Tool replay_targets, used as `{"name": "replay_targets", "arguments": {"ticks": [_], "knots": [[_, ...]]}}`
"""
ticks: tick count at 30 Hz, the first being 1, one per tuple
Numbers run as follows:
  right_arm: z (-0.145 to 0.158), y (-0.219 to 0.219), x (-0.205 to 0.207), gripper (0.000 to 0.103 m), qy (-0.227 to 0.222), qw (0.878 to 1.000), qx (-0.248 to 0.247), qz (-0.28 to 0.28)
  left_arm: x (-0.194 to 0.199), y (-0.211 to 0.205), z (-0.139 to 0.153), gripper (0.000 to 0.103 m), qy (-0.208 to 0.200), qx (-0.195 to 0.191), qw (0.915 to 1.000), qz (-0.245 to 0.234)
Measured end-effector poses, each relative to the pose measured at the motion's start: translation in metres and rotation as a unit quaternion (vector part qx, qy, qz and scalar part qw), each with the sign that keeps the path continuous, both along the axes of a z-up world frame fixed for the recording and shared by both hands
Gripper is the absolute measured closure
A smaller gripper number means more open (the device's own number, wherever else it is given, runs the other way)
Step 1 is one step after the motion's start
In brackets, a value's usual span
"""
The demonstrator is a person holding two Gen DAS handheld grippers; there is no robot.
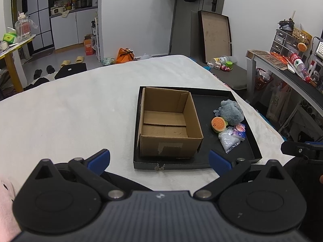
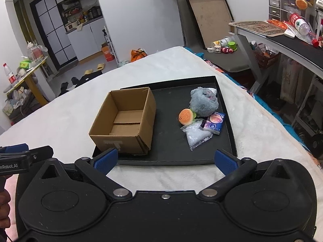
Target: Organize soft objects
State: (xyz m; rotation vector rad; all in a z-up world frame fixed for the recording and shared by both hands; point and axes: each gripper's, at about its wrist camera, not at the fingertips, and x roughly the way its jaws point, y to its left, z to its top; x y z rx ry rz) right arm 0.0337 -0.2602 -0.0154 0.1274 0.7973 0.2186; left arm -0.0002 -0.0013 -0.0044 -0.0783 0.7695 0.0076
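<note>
An empty cardboard box (image 1: 169,121) (image 2: 125,121) stands in the left half of a black tray (image 1: 250,141) (image 2: 173,155) on a white blanket. In the tray's right half lie a grey plush toy (image 1: 231,112) (image 2: 203,101), a small burger plush (image 1: 218,124) (image 2: 186,117), a clear crinkly bag (image 1: 229,139) (image 2: 197,136) and a purple tissue pack (image 1: 240,131) (image 2: 214,122). My left gripper (image 1: 159,160) hovers open before the tray's near edge, holding nothing. My right gripper (image 2: 165,159) is likewise open and empty just short of the tray.
The white blanket (image 1: 70,111) (image 2: 60,121) covers the bed around the tray. A desk (image 1: 282,68) (image 2: 282,38) with clutter stands to the right, and a black-framed board (image 1: 217,34) (image 2: 212,16) leans on the far wall. Slippers and bags lie on the floor beyond the bed.
</note>
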Motion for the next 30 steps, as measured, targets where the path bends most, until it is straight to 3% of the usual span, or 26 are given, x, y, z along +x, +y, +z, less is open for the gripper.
{"name": "replay_targets", "arguments": {"ticks": [30], "knots": [[0.0015,0.0035,-0.0002,0.0,-0.003,1.0,-0.02,-0.009,-0.0045,0.0016,0.0002,0.0,-0.007,0.001,1.0,0.002]]}}
